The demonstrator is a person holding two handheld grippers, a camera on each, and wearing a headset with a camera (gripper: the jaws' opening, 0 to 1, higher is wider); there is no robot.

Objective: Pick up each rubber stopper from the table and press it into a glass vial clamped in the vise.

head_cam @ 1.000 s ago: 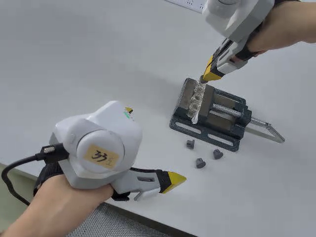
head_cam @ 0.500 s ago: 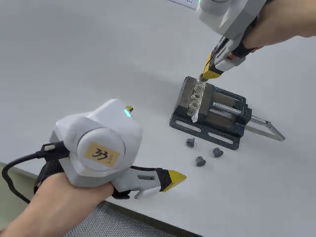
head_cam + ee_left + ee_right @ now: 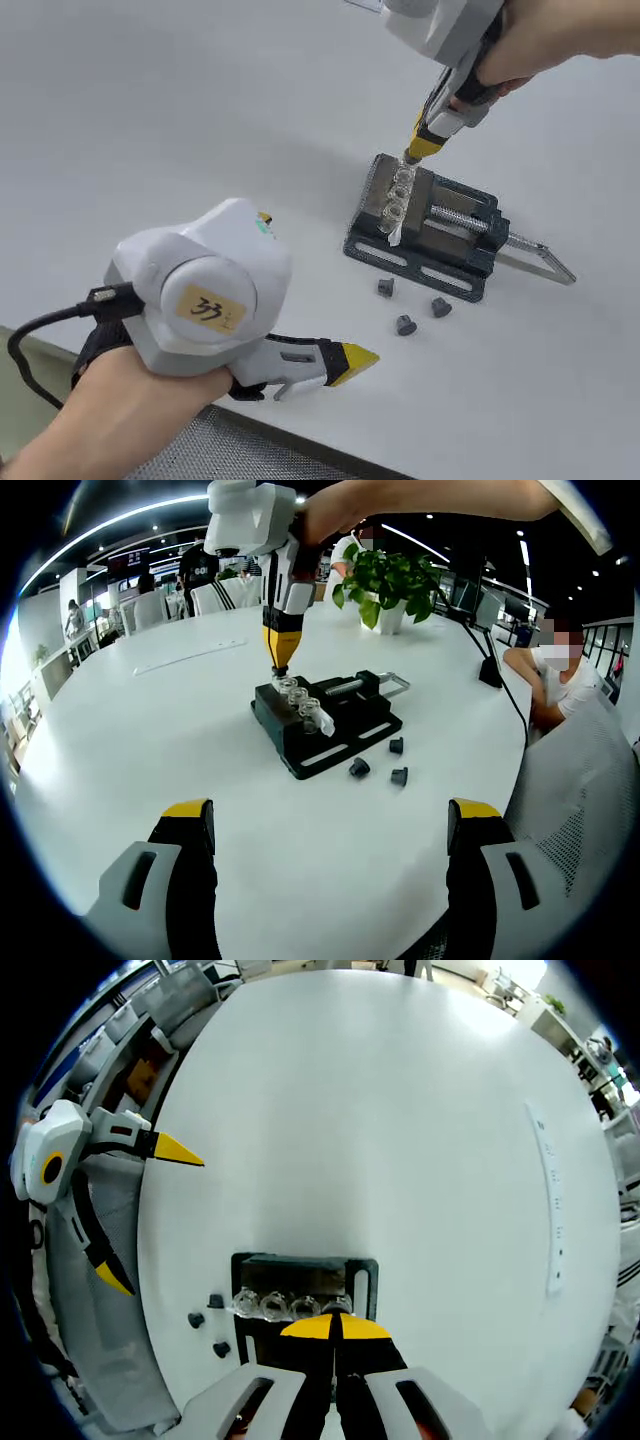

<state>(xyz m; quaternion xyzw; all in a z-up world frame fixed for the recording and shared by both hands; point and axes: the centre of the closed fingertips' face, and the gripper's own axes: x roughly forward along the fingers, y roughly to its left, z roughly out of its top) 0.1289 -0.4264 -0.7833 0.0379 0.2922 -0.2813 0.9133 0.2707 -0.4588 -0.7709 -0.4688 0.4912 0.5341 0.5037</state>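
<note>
Tabletop (image 3: 200,120): white and round-edged, carrying the vise and the loose stoppers.
Vise (image 3: 460,250): dark, at 2 o'clock from my left hand-held gripper, with the glass vials clamped in a row in it.
Left hand-held gripper (image 3: 332,815): jaws spread wide with nothing between them, hovering by the near edge, well apart from the vise.
Right hand-held gripper (image 3: 412,155): jaws closed together, tip down on the vial at the 12 o'clock end of the row. I cannot tell whether a stopper sits under the tip.
Vials (image 3: 398,200): upright, mouths up.
Stoppers (image 3: 405,326): three small dark ones lie on the tabletop at 6 o'clock of the vise, just beside it.
Change: over the last second my right hand has swung more upright while the tip stayed on the same vial. I judge this a press in progress, with three stoppers left to seat.
Views: the right gripper view looks straight down on four vial mouths, my closed tips over the end one. The left gripper view gives the side-on line of tip onto vial.
</note>
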